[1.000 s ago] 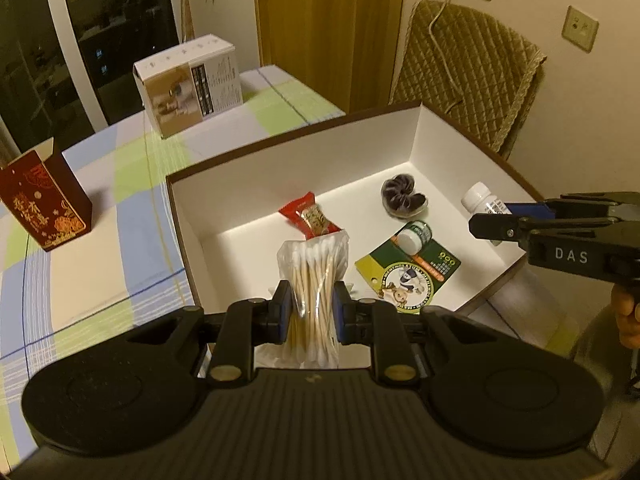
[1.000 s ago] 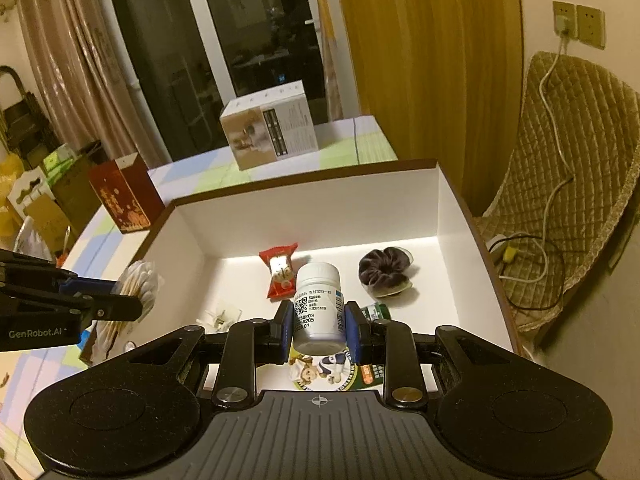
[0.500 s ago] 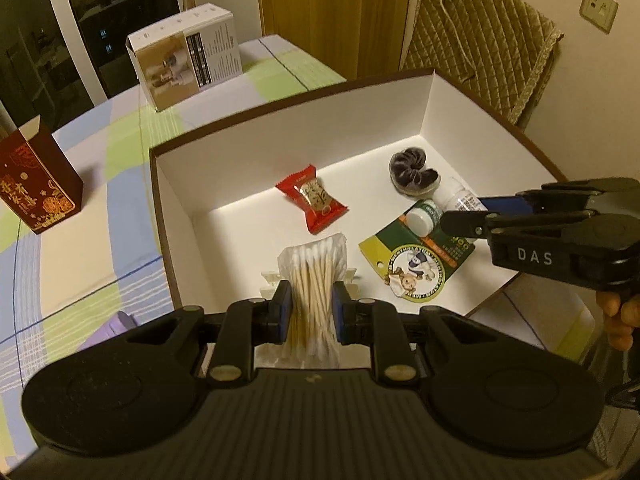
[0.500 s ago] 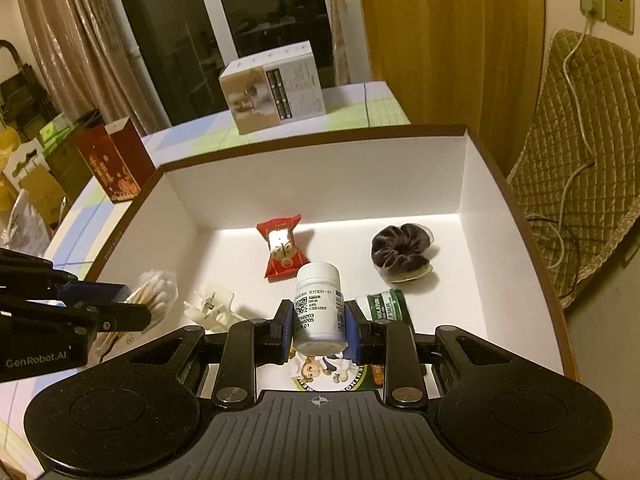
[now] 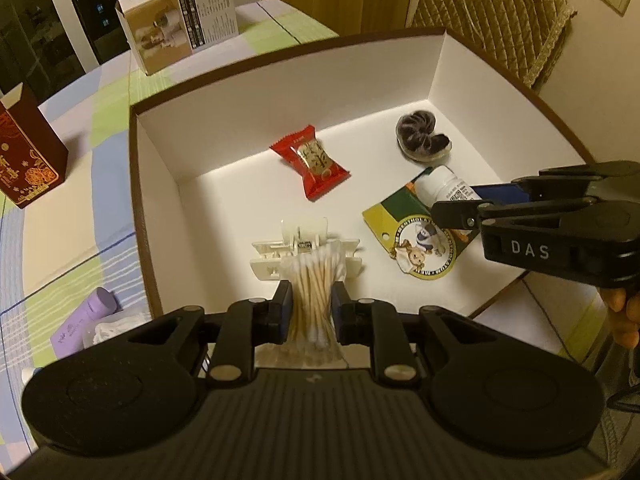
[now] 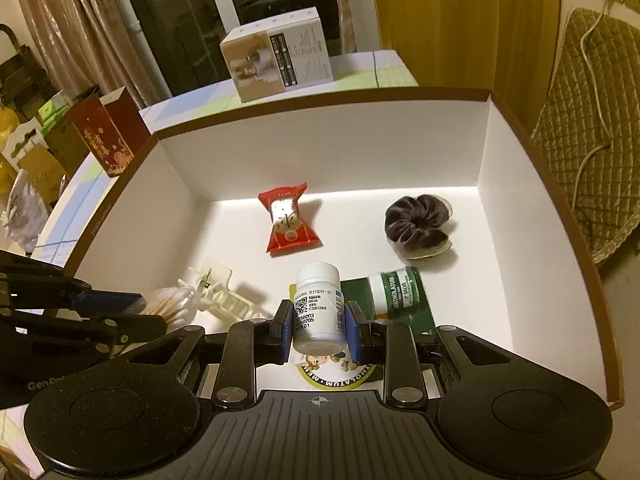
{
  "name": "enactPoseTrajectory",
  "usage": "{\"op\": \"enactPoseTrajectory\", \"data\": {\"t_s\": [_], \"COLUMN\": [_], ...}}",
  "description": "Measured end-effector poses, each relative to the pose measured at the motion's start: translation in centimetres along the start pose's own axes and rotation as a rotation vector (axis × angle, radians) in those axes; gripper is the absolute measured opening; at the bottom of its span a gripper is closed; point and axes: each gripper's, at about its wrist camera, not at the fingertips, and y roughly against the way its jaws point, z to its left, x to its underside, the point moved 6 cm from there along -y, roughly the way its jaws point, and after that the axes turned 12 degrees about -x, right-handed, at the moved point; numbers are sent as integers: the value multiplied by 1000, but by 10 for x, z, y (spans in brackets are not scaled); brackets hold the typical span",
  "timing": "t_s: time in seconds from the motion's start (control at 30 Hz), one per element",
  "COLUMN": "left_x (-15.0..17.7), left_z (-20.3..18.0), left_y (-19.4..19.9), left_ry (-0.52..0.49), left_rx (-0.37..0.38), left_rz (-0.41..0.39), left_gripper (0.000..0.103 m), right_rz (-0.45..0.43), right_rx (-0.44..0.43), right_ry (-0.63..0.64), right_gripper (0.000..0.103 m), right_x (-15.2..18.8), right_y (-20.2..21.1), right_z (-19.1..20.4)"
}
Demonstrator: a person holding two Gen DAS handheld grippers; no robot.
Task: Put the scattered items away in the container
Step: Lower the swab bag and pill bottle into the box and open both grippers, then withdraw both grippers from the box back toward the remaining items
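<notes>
jaws of the left gripper (image 5: 307,307) pinched a clear bag of cotton swabs (image 5: 314,288) at lower centre, over a white hair clip (image 5: 280,258). the right gripper (image 6: 316,326) clamped a white pill bottle (image 6: 319,304) above the green card (image 6: 404,312). the white-walled box (image 6: 320,148) had bare floor at right.

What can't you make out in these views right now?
- Left view: hair clip partly behind the swab bag; touching or apart unclear.
- Right view: card partly covered by the bottle and right tool.
- Left view: purple tube beside the box; label too small.
</notes>
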Motion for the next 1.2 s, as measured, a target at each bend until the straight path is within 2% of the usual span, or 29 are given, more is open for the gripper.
{"op": "enactPoseTrajectory", "data": {"t_s": [0.23, 0.47, 0.5, 0.53, 0.57, 0.67, 0.93, 1.1, 1.2], "left_x": [-1, -1, -1, -1, -1, -2, 4, 12, 20], "left_z": [0, 6, 7, 8, 9, 15, 32, 43, 49], "left_y": [-3, 0, 1, 3, 5, 11, 39, 56, 70], "left_ry": [-4, 28, 33, 38, 44, 63, 108, 140, 171], "left_rx": [-19, -27, -29, -28, -27, -31, -18, -33, -37], "left_rz": [1, -4, -7, -12, -17, -37, -105, -131, -151], "left_gripper": [17, 23, 23, 23, 24, 28, 31, 38, 48], "right_rz": [15, 34, 31, 14, -19, -50, -53, -74, -137], "right_rx": [-12, -51, -41, -26, -13, -8, 15, 35, 65], "right_ry": [-2, -24, -16, -11, -4, 16, 2, 38, 73], "right_gripper": [30, 31, 49, 86, 94, 95, 95, 95, 95], "right_x": [2, 2, 2, 2, 0, -4, -1, -1, -2], "right_y": [-5, -9, -8, -6, -1, 5, 11, 21, 36], "right_z": [1, 4, 5, 5, 6, 8, 3, 13, 22]}}
